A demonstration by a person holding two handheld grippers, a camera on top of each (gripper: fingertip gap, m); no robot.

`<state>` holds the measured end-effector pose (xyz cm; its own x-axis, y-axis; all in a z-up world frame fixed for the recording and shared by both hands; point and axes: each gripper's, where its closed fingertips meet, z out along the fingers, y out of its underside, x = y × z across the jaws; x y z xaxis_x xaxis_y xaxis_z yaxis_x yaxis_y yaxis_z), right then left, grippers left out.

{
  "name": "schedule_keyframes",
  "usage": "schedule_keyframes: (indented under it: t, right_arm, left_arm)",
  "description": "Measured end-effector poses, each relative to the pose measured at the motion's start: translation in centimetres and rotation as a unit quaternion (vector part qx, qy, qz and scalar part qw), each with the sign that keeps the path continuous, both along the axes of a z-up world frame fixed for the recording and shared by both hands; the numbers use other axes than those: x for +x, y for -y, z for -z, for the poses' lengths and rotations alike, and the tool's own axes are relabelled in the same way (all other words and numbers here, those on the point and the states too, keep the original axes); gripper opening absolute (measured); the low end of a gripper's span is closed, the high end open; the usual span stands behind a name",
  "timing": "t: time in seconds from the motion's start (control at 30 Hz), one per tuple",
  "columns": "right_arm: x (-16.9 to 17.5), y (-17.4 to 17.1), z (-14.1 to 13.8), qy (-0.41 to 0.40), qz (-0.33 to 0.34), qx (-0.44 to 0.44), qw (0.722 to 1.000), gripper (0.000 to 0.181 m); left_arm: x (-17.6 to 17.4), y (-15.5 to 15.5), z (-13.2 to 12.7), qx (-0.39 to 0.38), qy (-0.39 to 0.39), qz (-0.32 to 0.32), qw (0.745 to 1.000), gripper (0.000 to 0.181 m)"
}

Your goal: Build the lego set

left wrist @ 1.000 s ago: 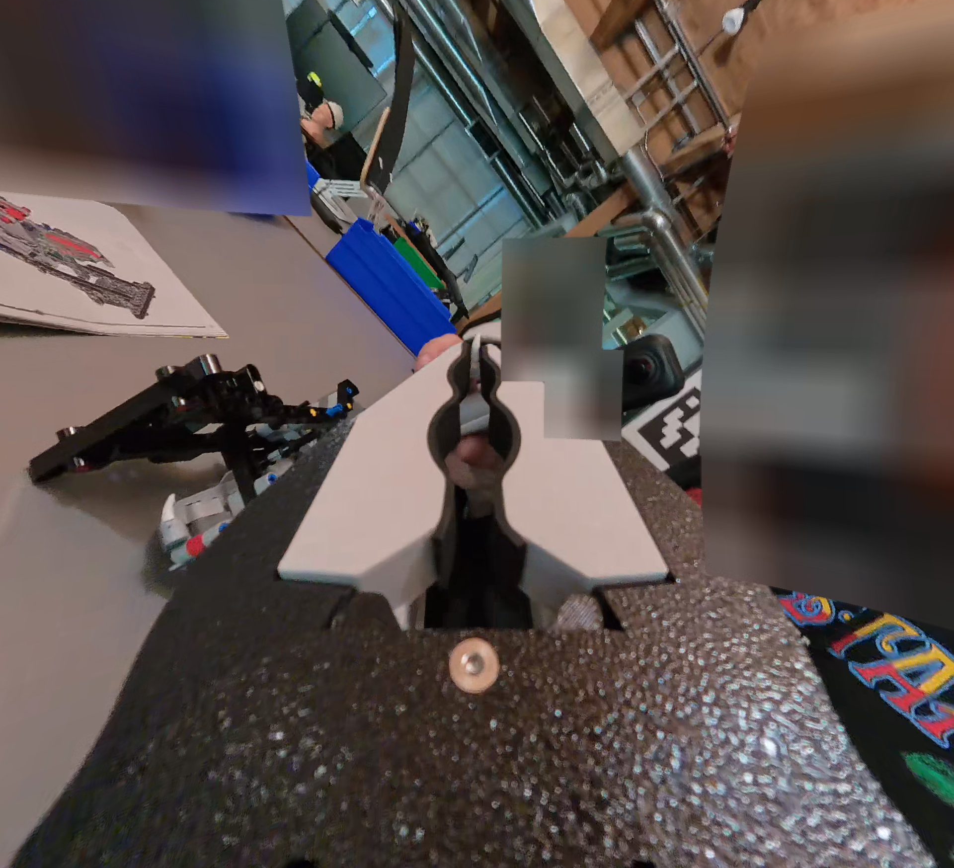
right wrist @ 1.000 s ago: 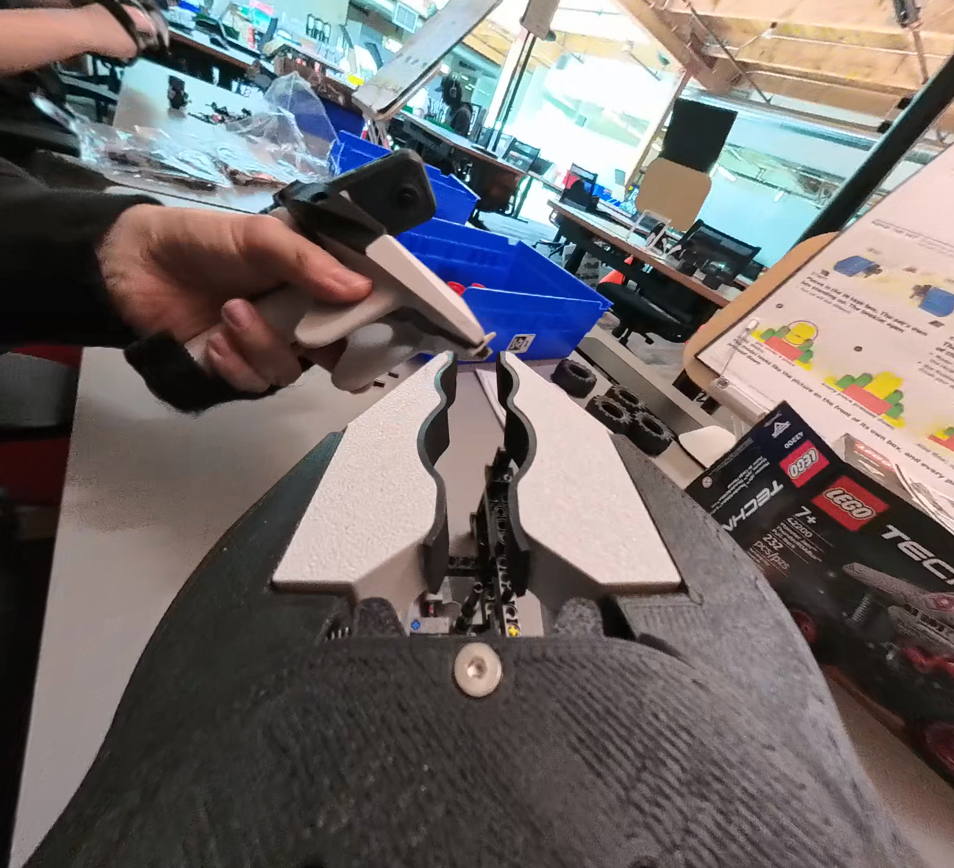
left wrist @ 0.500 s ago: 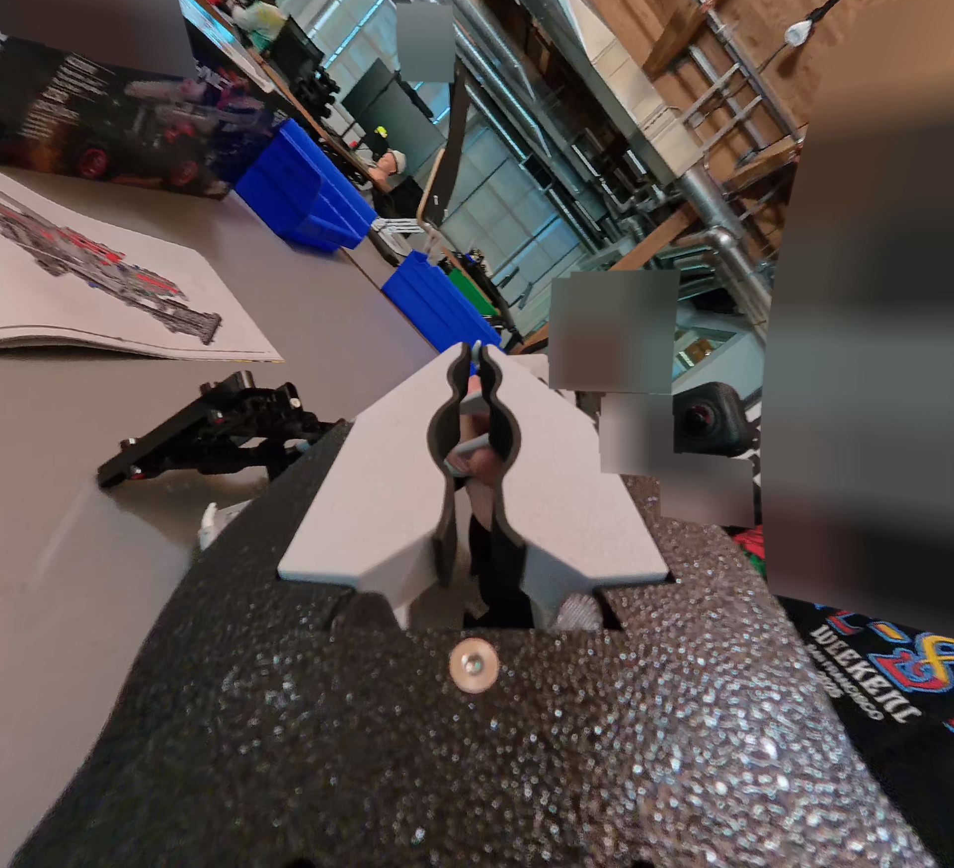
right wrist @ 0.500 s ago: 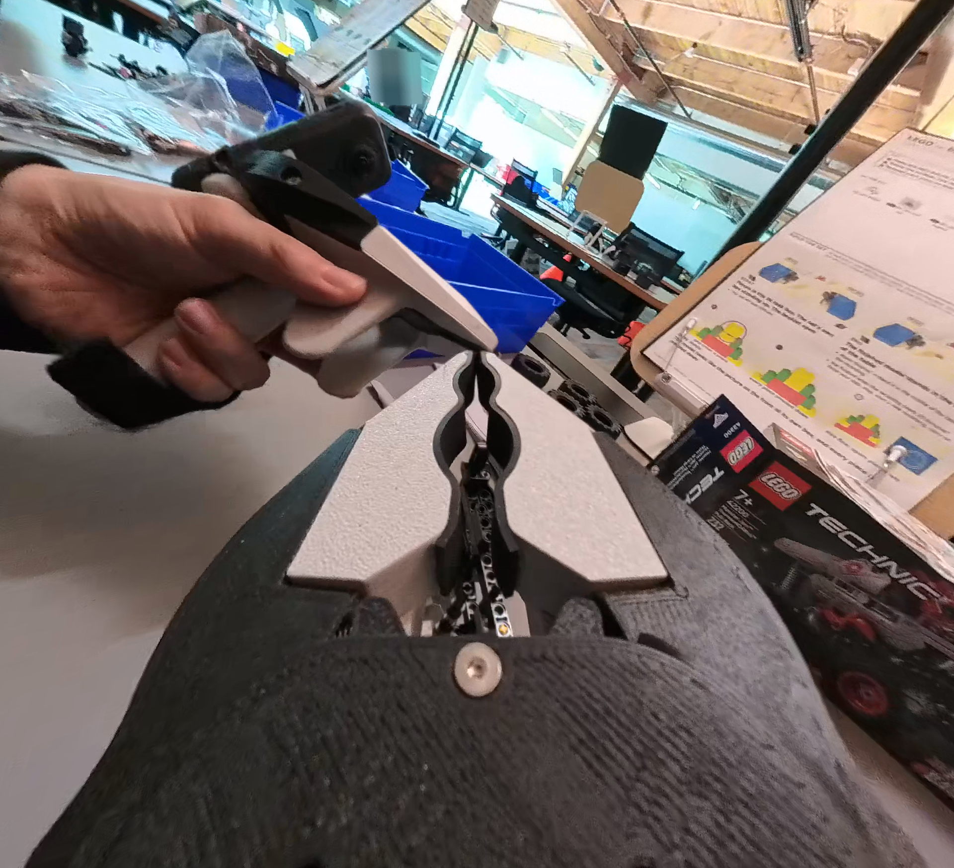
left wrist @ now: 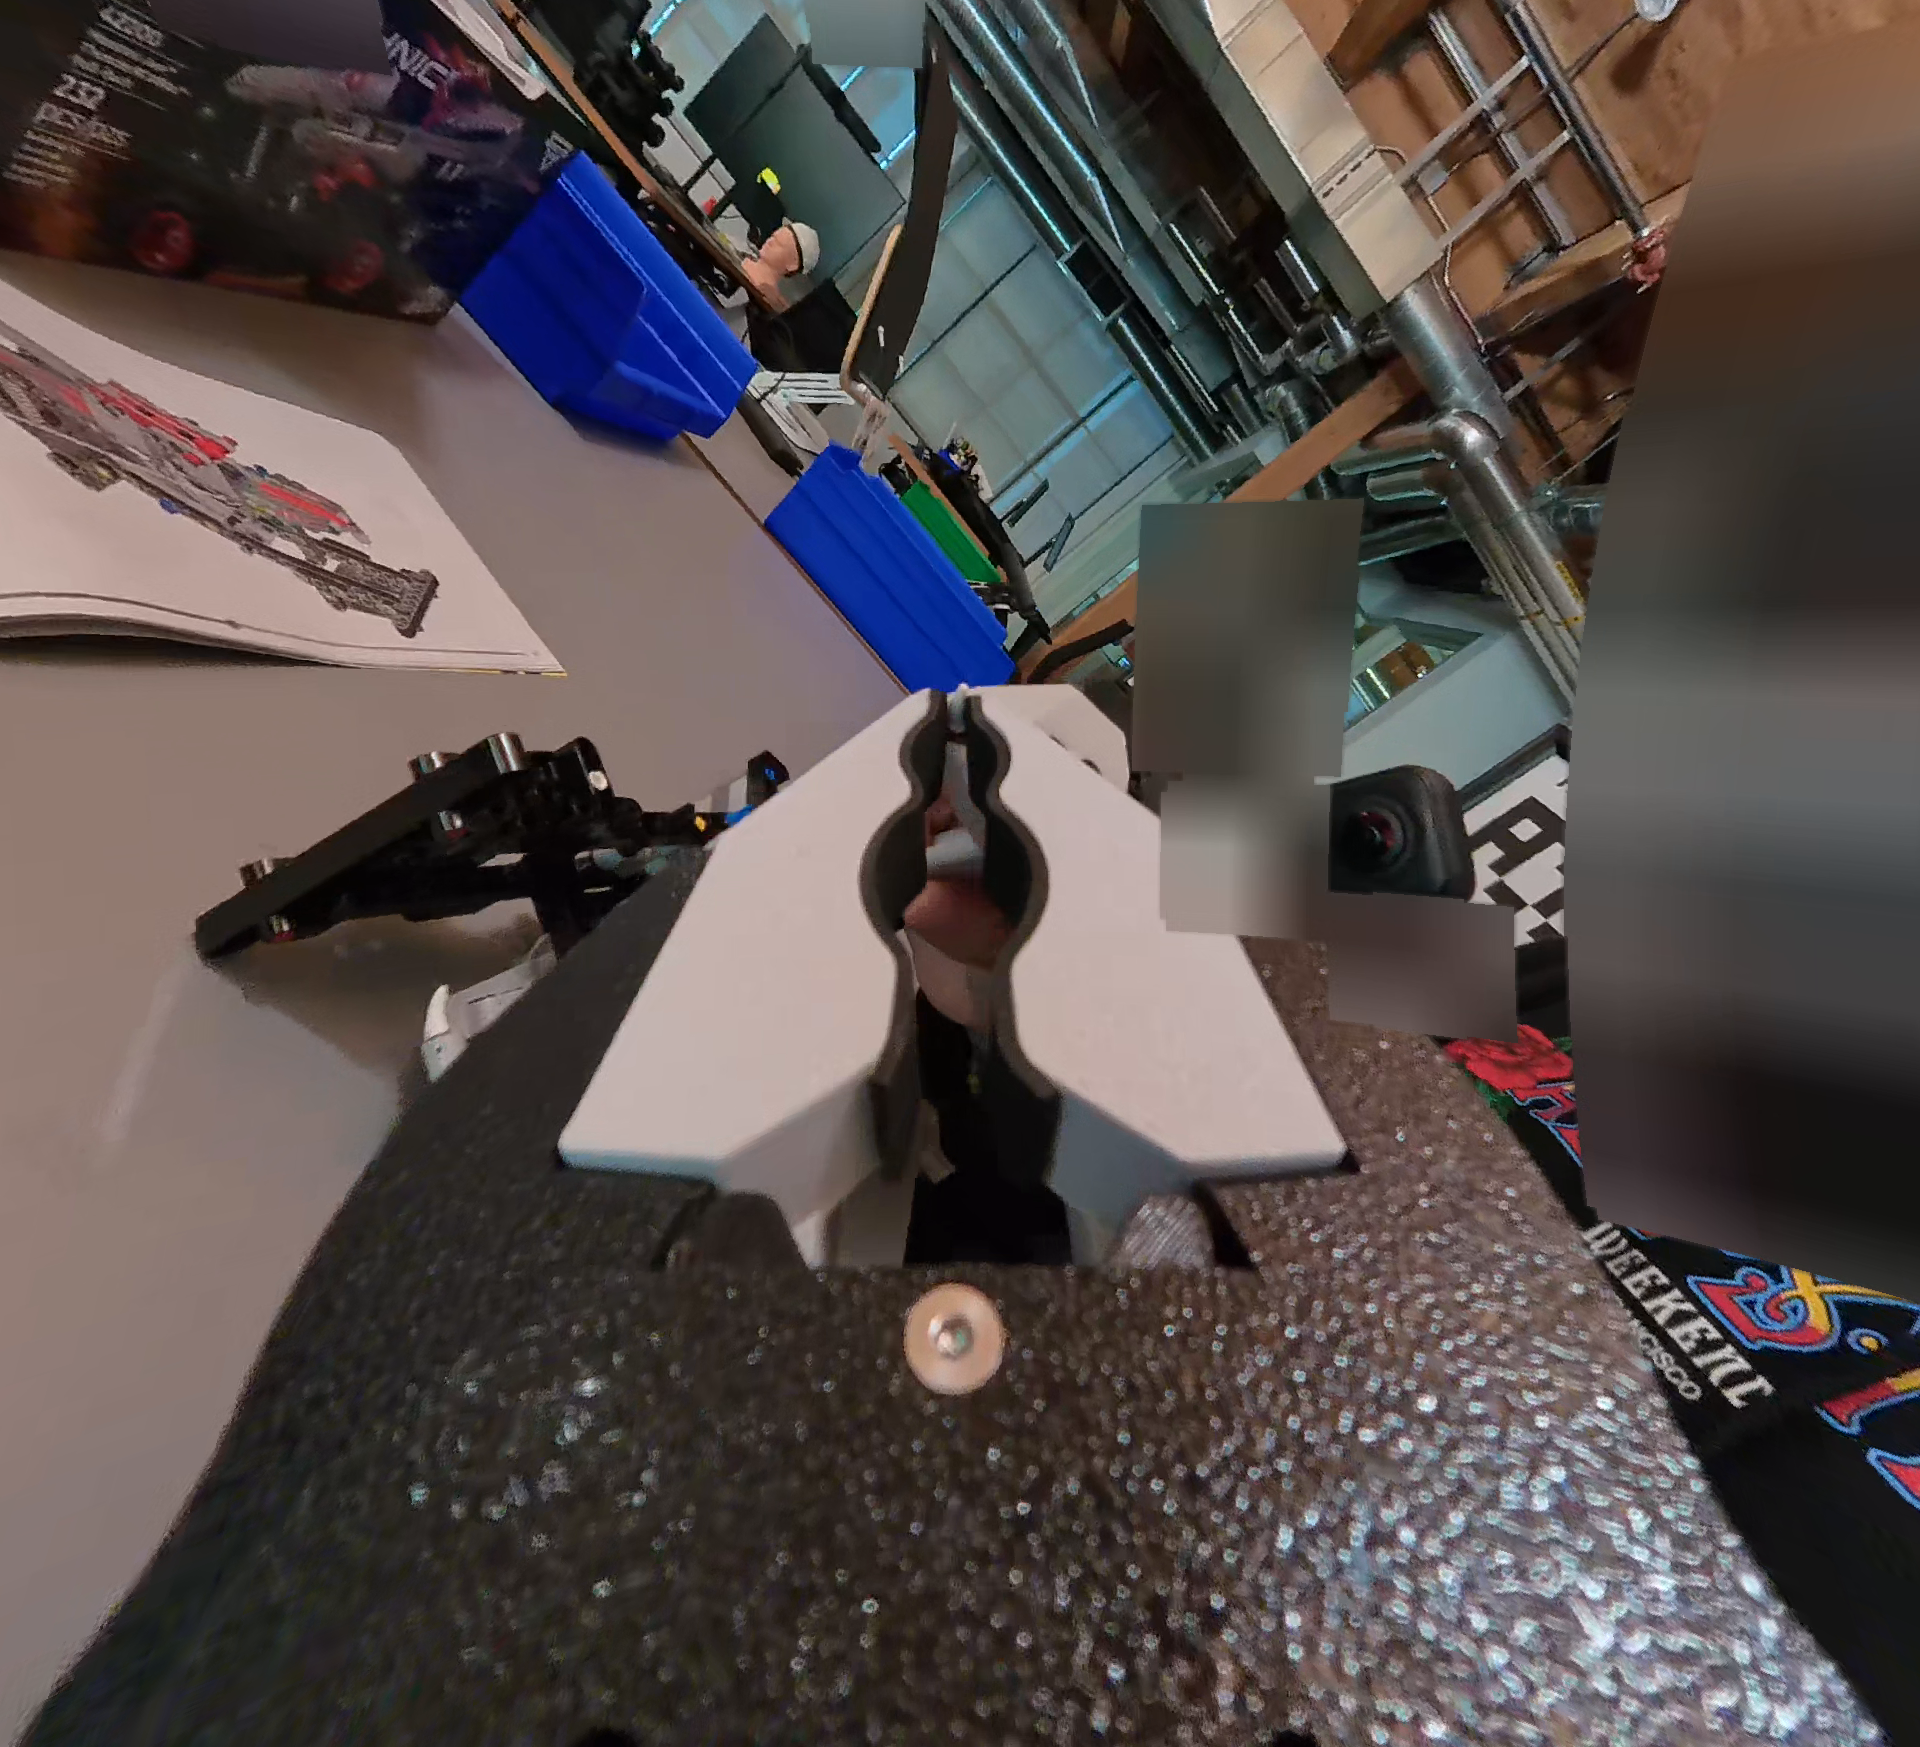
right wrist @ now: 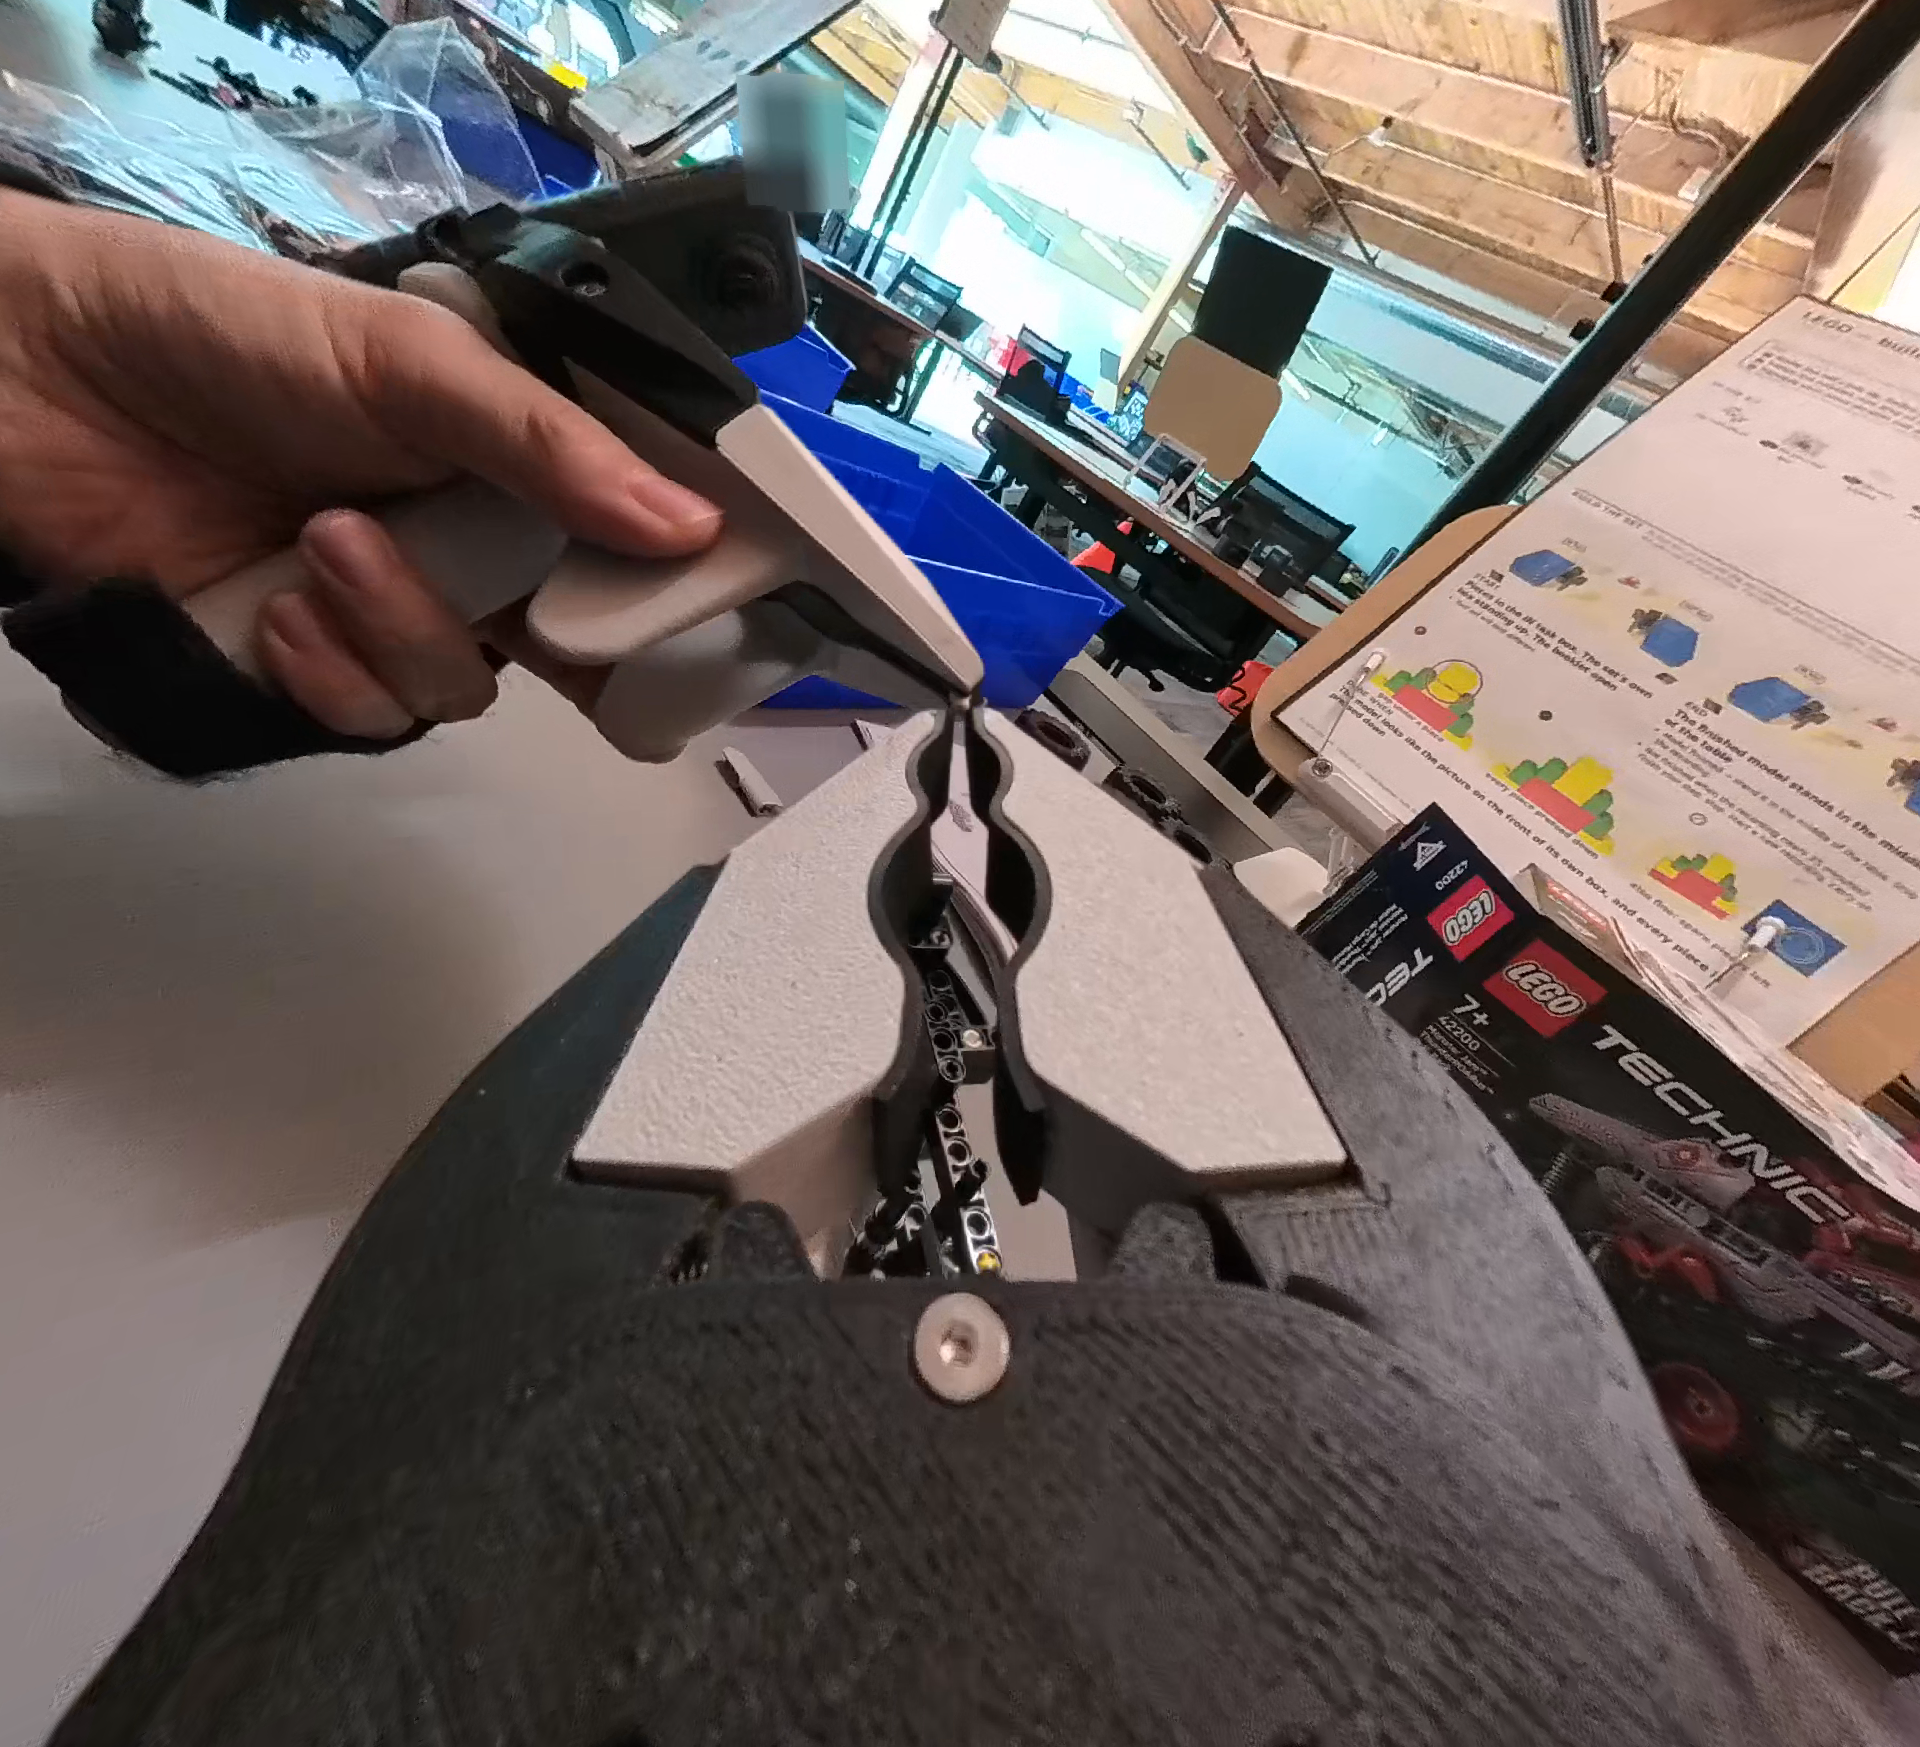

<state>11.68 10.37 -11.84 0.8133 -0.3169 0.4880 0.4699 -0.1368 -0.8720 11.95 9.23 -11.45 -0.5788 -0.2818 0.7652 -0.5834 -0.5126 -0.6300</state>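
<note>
In the left wrist view my left gripper (left wrist: 956, 710) has its jaws closed at the tips. A black Lego chassis (left wrist: 447, 850) lies on the grey table to its left, with a white part (left wrist: 468, 1011) beside it. In the right wrist view my right gripper (right wrist: 961, 715) is also closed at the tips. The left gripper (right wrist: 961, 674), held in a hand (right wrist: 260, 450), touches it tip to tip. The black chassis (right wrist: 951, 1022) shows below through the gap in the right jaws. I cannot tell whether a small piece sits between the touching tips.
An open instruction booklet (left wrist: 208, 534) and the Lego box (left wrist: 208, 170) lie far left, with blue bins (left wrist: 613, 326) behind. In the right wrist view the box (right wrist: 1558, 1074) and an instruction board (right wrist: 1662, 658) stand on the right. Black tyres (right wrist: 1049, 731) and a blue bin (right wrist: 935, 554) are ahead.
My right gripper has gone from open to shut and has risen. The left gripper's tip has come down onto its tip. The left view has swung, showing more booklet and box.
</note>
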Motion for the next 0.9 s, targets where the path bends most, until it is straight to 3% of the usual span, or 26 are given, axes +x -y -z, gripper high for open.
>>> schedule_keyframes:
  t: [0.03,0.6,0.9]
  right_arm:
    - [-0.02,-0.05,0.06,0.001,-0.001,-0.002,1.0,0.0]
    - [0.37,-0.29,0.53,0.085,0.053,-0.035,0.994,0.001]
    - [0.39,-0.24,0.63,0.053,0.04,-0.025,0.997,0.0]
  left_arm:
    - [0.04,-0.01,0.0,-0.002,-0.003,-0.002,1.0,0.001]
    - [0.46,-0.19,0.69,0.041,-0.016,-0.027,0.999,0.001]
    - [0.51,-0.19,0.67,0.041,-0.014,-0.024,0.999,0.001]
